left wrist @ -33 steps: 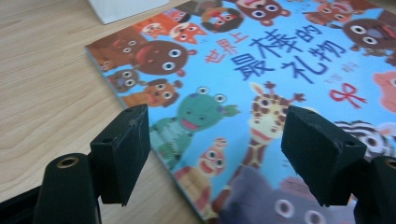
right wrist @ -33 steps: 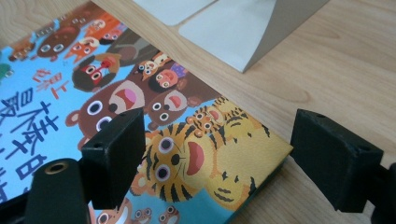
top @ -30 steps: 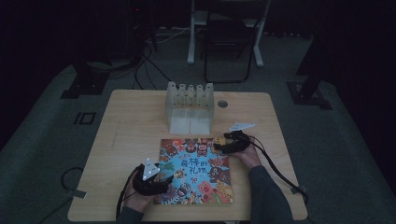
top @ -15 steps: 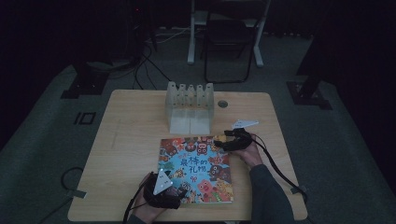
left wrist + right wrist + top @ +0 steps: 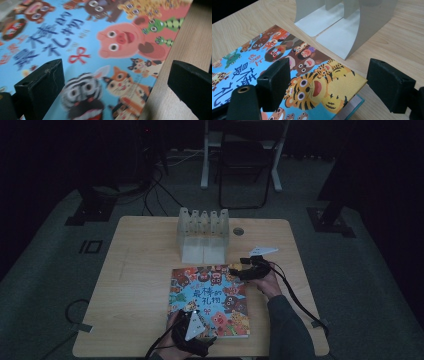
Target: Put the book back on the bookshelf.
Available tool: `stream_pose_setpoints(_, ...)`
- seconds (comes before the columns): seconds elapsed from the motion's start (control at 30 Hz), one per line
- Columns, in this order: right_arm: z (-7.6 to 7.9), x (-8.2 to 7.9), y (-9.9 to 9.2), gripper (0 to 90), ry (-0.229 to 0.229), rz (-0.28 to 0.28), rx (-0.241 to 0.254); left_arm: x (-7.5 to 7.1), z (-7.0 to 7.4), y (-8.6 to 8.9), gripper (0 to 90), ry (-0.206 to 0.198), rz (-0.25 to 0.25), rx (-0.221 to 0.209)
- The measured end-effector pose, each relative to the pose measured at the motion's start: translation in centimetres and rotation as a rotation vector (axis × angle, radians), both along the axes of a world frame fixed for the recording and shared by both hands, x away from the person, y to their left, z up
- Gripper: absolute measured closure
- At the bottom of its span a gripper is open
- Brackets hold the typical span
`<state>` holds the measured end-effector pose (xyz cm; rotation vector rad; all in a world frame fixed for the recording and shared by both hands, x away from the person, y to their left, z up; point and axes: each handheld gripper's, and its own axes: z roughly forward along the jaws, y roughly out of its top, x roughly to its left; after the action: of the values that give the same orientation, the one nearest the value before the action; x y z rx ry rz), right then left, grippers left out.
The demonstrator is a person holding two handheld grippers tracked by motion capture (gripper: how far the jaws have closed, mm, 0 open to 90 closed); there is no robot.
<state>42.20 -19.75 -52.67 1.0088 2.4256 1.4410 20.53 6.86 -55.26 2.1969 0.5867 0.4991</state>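
**Left tongs slide to the near edge of the book and open wide**

The big wooden table (image 5: pixel 140 285) has a picture book (image 5: pixel 210 297) lying flat on it, toward the near right side. Behind the book, farther away, stands a grey book rack (image 5: pixel 202 235) with empty slots.

A second ago the left tongs (image 5: pixel 190 332) were at the near left corner of the book. Now they sit more to the right, at the middle of the book's near edge. Their jaws have just been opening, and now they stand as wide as they go. In the left gripper view the two black jaws are far apart. The book cover with the pink pig (image 5: pixel 120 40) shows between them, but the jaws do not press on it. So they hold nothing.

This looks like getting ready to grab the book by its near edge, maybe to lift it and stand it in the rack.

The right tongs (image 5: pixel 245 271) have hardly moved. They lie low at the far right corner of the book, pointing left. Their jaws are wide open too. The tiger corner (image 5: pixel 329 87) is between them, not pinched.

The person's hands come in from the near side of the table.
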Motion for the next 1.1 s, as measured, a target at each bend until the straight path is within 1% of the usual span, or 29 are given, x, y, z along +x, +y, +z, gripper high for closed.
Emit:
stream_pose_setpoints(0.03,0.1,0.0,0.0,19.1,0.002,0.000,0.003,0.0,-0.2,-0.4,1.1,-0.006,-0.009,0.017)
stream_pose_setpoints(0.1,0.3,0.0,0.0,19.2,-0.002,0.004,0.003,-0.1,-0.6,-1.1,1.0,-0.021,-0.005,0.043)
stream_pose_setpoints(0.13,0.4,0.0,0.1,19.1,-0.003,0.004,0.004,0.0,-0.7,-1.2,1.0,-0.019,-0.012,0.047)
stream_pose_setpoints(0.17,0.4,0.0,0.1,19.3,-0.004,0.004,0.006,0.0,-0.8,-1.3,1.0,-0.027,-0.013,0.048)
stream_pose_setpoints(0.2,0.5,0.0,0.0,27.7,0.000,0.023,0.023,0.0,-0.8,-1.4,0.8,-0.037,-0.005,0.051)
stream_pose_setpoints(0.23,0.6,0.0,0.0,30.1,0.006,0.060,0.062,0.0,-0.8,-1.5,0.8,-0.035,-0.010,0.053)
stream_pose_setpoints(0.27,0.8,-0.1,0.2,30.0,0.000,0.071,0.070,0.1,-0.8,-1.6,0.8,-0.045,0.004,0.059)
stream_pose_setpoints(0.3,0.9,-0.2,0.6,29.0,-0.010,0.064,0.050,0.1,-0.9,-1.7,0.9,-0.064,0.021,0.076)
stream_pose_setpoints(0.33,1.1,-0.2,0.9,28.4,-0.020,0.061,0.031,0.2,-0.9,-1.7,0.9,-0.059,0.012,0.073)
stream_pose_setpoints(0.4,1.1,-0.2,1.3,28.2,-0.026,0.066,0.017,0.2,-0.8,-1.5,0.9,-0.060,0.014,0.067)
stream_pose_setpoints(0.43,1.1,-0.3,1.3,27.1,-0.030,0.056,0.003,0.2,-0.7,-1.4,0.9,-0.050,0.007,0.058)
stream_pose_setpoints(0.47,1.0,-0.2,1.2,25.5,-0.034,0.047,-0.011,0.2,-0.7,-1.3,0.9,-0.049,0.006,0.053)
stream_pose_setpoints(0.53,0.6,-0.1,1.1,23.7,-0.026,0.030,-0.032,0.2,-0.6,-1.2,0.9,-0.035,-0.003,0.037)
stream_pose_setpoints(0.8,-1.9,0.6,0.5,18.5,0.029,-0.005,-0.093,0.3,-0.4,-0.8,1.0,-0.023,0.003,-0.004)
stream_pose_setpoints(0.97,-2.9,1.0,0.3,18.1,0.066,-0.017,-0.099,0.2,-0.5,-0.6,1.0,-0.013,0.000,-0.005)
stream_pose_setpoints(1.03,-3.0,1.0,0.3,18.2,0.071,-0.016,-0.098,0.1,-0.5,-0.6,1.0,-0.012,0.001,-0.005)
stream_pose_setpoints(1.1,-3.3,1.0,0.3,19.8,0.088,-0.005,-0.079,0.0,-0.7,-0.7,1.0,-0.003,-0.005,-0.002)
